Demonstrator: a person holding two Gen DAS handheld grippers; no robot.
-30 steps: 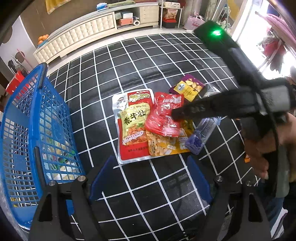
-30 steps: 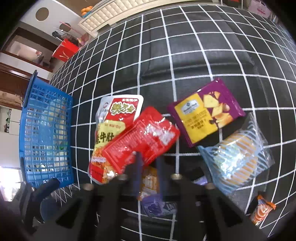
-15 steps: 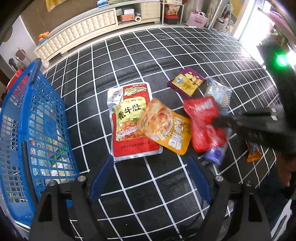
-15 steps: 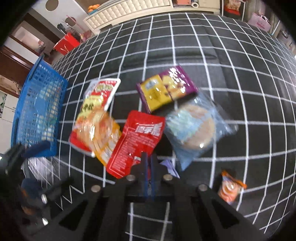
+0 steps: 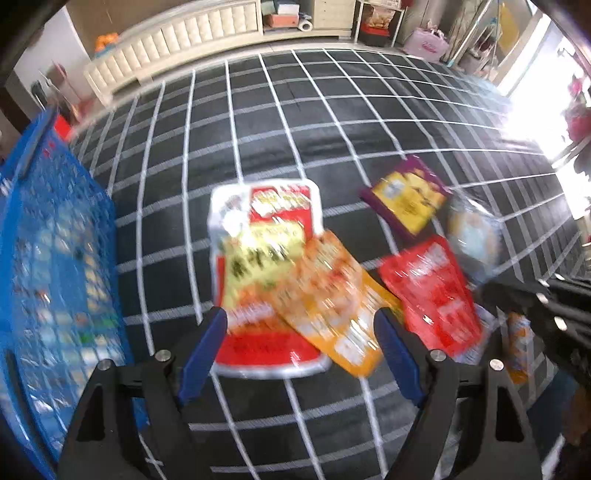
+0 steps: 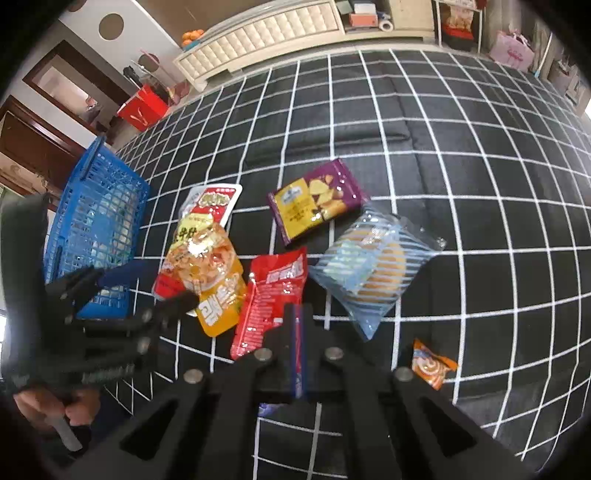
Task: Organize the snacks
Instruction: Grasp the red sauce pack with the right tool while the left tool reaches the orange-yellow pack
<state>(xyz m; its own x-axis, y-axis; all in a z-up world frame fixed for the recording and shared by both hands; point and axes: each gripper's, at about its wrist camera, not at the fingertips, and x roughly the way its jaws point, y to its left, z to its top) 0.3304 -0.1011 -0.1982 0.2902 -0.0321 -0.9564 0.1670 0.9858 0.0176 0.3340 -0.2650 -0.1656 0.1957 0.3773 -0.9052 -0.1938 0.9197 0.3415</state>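
Observation:
Snack packets lie on a black checked cloth (image 6: 443, 166). My right gripper (image 6: 297, 310) is shut on the lower edge of the red packet (image 6: 273, 291), seen also as the red packet (image 5: 432, 295) in the left wrist view. My left gripper (image 5: 301, 321) is open, low over the orange packet (image 5: 332, 302) and the big red-and-white packet (image 5: 258, 221), with nothing between its fingers. In the right wrist view the left gripper (image 6: 155, 288) hangs beside the orange packet (image 6: 210, 273). The blue basket (image 5: 48, 277) stands at the left.
A purple-and-yellow packet (image 6: 314, 201), a clear blue-striped biscuit bag (image 6: 373, 266) and a small orange sweet (image 6: 432, 363) lie to the right. A white cabinet (image 6: 266, 26) and a red bag (image 6: 142, 109) stand beyond the cloth. A hand (image 6: 55, 410) holds the left gripper.
The right gripper shut on the red packet and pulled it right off the pile, uncovering the orange packet. The left gripper came lower and closer over the pile.

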